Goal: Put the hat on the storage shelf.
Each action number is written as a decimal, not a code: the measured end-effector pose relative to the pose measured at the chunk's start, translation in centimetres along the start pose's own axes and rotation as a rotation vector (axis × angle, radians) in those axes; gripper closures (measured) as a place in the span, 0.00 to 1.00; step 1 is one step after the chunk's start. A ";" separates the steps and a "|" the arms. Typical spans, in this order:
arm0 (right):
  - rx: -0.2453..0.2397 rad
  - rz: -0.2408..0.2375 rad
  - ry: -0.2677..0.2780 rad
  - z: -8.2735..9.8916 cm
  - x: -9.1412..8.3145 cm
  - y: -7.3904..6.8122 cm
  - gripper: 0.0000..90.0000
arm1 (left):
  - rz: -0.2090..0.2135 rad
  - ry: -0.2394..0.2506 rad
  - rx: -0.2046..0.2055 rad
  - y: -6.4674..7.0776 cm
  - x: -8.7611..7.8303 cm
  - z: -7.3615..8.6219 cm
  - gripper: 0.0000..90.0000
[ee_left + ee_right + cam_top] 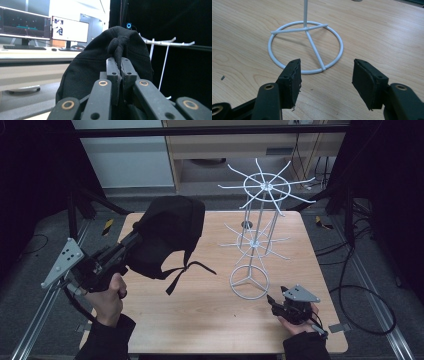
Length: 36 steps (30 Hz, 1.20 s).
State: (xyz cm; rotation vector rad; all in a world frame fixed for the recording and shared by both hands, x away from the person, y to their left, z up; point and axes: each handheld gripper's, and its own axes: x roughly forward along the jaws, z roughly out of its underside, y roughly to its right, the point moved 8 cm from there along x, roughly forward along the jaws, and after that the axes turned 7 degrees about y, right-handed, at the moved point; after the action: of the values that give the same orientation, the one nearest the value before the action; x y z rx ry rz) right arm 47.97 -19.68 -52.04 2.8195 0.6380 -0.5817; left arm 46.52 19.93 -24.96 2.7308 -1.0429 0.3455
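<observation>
A black cap (167, 235) hangs in the air over the left part of the wooden table (200, 320), its strap (187, 270) dangling down. My left gripper (135, 237) is shut on a fold of the cap's fabric (117, 47); the cap (95, 72) bulges around the jaws. A white wire rack (260, 210) with two tiers of radiating hooks stands at the table's right, and one hook tier (165, 43) appears behind the cap. My right gripper (274, 301) rests low near the rack's base ring (249, 282), open (325, 75), with the base ring (305, 47) just ahead and nothing between its pads.
A small dark round spot (246, 225) sits on the table behind the rack. A tiny dark speck (222, 78) lies on the wood left of the ring. Cables (360, 300) loop on the floor at right. Monitors (25, 23) stand on a desk beyond.
</observation>
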 end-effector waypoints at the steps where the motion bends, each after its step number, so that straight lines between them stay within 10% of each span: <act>1: 0.001 0.000 0.000 0.0 0.0 0.0 0.45 | 0.001 0.006 -0.003 0.0 0.2 -0.3 0.97; 16: 0.001 -0.001 0.003 0.0 0.0 0.0 0.44 | 0.046 0.074 -0.028 1.4 3.8 -3.5 0.97; 36: 0.002 -0.008 0.002 0.0 0.0 -0.1 0.44 | 0.120 -0.040 -0.055 3.0 7.7 0.4 0.97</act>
State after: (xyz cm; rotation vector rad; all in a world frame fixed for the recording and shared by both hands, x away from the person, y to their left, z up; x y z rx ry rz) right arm 47.96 -19.61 -52.09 2.8210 0.6500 -0.5823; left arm 50.14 12.77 -22.80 2.6432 -1.2123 0.2767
